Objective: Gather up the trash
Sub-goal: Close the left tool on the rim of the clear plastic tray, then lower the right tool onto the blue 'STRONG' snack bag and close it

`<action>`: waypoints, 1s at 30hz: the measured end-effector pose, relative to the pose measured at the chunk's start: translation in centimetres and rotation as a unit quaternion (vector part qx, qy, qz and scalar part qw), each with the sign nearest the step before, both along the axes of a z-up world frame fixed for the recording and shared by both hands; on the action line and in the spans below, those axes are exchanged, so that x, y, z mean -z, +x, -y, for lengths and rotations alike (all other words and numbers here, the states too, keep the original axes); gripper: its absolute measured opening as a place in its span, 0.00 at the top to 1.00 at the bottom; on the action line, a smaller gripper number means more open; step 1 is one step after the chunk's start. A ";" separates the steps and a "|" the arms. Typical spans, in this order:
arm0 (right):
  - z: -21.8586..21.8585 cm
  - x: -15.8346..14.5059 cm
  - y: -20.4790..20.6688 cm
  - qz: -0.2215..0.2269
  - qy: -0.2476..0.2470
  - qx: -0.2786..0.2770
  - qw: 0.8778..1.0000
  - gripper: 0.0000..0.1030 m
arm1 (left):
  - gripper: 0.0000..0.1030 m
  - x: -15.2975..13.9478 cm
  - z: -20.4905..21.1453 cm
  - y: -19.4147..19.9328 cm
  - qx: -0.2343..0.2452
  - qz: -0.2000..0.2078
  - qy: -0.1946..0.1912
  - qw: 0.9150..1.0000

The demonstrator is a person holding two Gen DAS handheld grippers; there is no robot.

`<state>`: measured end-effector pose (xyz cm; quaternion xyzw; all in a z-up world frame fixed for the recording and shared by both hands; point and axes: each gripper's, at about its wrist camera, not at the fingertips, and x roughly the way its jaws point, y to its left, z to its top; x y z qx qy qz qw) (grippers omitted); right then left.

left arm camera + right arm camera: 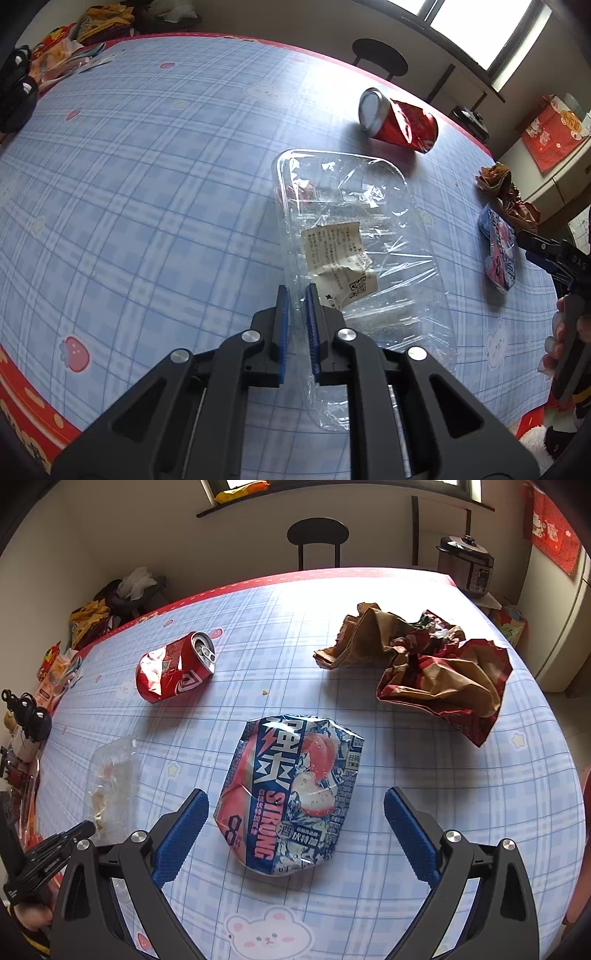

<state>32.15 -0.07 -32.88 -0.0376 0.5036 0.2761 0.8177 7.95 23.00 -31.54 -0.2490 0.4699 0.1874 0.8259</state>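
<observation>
Left gripper: jaws narrow, apparently pinching the near edge of the clear plastic tray; through the transparent film, actual contact is hard to confirm. The tray's long axis runs straight ahead from this gripper toward the crushed red can. Right gripper: jaws spread wide, holding nothing, flanking the flattened blue-and-pink can, which lies directly between and just ahead of the pads with its long axis in line with the fingers. Relative to this blue-and-pink can, the crumpled brown paper bag lies beyond and right, the red can beyond and left. All rest on the checked tablecloth.
</observation>
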 end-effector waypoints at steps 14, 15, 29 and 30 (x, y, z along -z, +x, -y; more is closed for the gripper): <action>-1.9 3.2 1.7 -0.043 -0.001 0.043 0.998 0.09 | 0.84 0.3 -0.7 -1.5 -0.005 0.005 -0.002 1.000; -2.0 3.2 1.4 -0.040 -0.003 0.037 0.999 0.09 | 0.84 0.4 -0.6 -1.5 -0.006 0.005 -0.002 1.000; -1.2 1.0 -1.7 -0.026 0.023 -0.002 0.999 0.19 | 0.82 0.4 -0.9 -1.5 -0.009 0.004 -0.011 1.000; -1.0 0.7 -2.0 -0.026 0.028 -0.004 0.999 0.20 | 0.80 0.4 -1.0 -1.5 -0.008 0.005 -0.016 1.000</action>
